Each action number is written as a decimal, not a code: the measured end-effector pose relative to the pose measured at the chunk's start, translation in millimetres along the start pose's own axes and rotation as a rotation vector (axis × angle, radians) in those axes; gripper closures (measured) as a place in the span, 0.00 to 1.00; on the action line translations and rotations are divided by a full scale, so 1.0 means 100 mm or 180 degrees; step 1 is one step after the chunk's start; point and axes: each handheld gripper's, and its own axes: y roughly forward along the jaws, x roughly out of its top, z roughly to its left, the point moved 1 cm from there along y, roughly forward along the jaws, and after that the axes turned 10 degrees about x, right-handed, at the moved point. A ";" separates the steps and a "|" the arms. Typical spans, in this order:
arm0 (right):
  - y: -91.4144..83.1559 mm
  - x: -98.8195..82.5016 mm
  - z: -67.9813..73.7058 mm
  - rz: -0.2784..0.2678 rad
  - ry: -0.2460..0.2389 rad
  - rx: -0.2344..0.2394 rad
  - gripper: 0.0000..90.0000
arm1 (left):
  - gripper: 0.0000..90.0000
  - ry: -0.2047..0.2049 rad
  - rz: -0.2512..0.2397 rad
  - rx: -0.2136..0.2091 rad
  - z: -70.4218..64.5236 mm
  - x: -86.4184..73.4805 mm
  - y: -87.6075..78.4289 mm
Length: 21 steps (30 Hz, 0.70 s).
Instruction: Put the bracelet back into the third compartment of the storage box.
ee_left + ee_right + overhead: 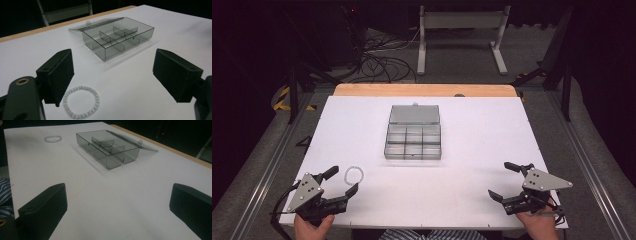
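From above, we see the left gripper [343, 181] wide open just beside the bead bracelet [353, 174], on the white table [472, 145]. Its own view shows the bracelet [81, 102] near one pad, untouched. The right gripper [117, 205] is wide, holding nothing.

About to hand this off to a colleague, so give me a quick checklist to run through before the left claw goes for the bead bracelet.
1. Left claw open wide: ok.
2. Nothing between its jaws: ok; the bead bracelet lies on the table just ahead, by one jaw.
3. Bracelet lying flat and free of other things: ok.
4. Compartment box open, lid folded back: ok.
5. Compartments empty: ok, as far as the smoky walls let me see.
6. Right claw open, holding nothing, well apart from the box: ok.
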 end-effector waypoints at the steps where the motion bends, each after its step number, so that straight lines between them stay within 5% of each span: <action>1: 0.00 0.00 0.00 0.0000 0.0000 0.0000 0.02 | 0.19 0.0015 0.0001 0.0006 0.00 0.00 0.00; 7: 0.02 0.00 0.02 0.0011 -0.0025 0.0019 0.03 | 0.19 0.0063 0.0038 0.0033 -0.03 0.02 0.00; 12: 0.02 0.00 0.03 0.0020 -0.0025 0.0025 0.04 | 0.20 0.0078 0.0154 0.0178 -0.05 0.04 0.01; 21: 0.04 0.00 0.02 0.0051 -0.0017 0.0048 0.05 | 0.20 0.0105 0.0188 0.0115 -0.05 0.06 0.01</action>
